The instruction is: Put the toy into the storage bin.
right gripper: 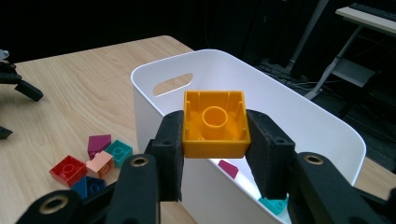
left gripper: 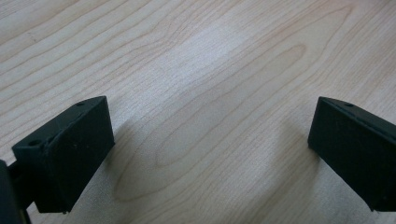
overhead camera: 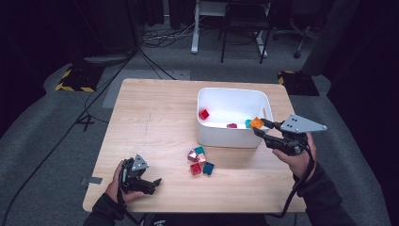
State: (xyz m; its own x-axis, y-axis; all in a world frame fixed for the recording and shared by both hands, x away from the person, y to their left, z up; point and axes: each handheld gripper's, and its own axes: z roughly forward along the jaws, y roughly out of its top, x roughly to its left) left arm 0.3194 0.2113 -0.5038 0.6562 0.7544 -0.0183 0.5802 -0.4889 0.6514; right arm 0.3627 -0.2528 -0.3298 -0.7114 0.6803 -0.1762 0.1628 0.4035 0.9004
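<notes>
Orange block (right gripper: 215, 123) clamped in right gripper (right gripper: 215, 154) above white bin (right gripper: 327, 126) on wooden table (overhead camera: 150, 117) — loose blocks (overhead camera: 200, 160) beside it; left gripper (left gripper: 210, 144) wide, dark room.

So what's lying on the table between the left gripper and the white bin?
The cluster of loose bricks lies between the left gripper and the white bin in the high view, with bare tabletop around it.

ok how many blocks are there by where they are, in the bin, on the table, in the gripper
In the white bin: 3, namely a red block, a magenta block and a teal block
In the pile on the table: 5
In the right gripper: 1 orange block
Total: 9
</notes>
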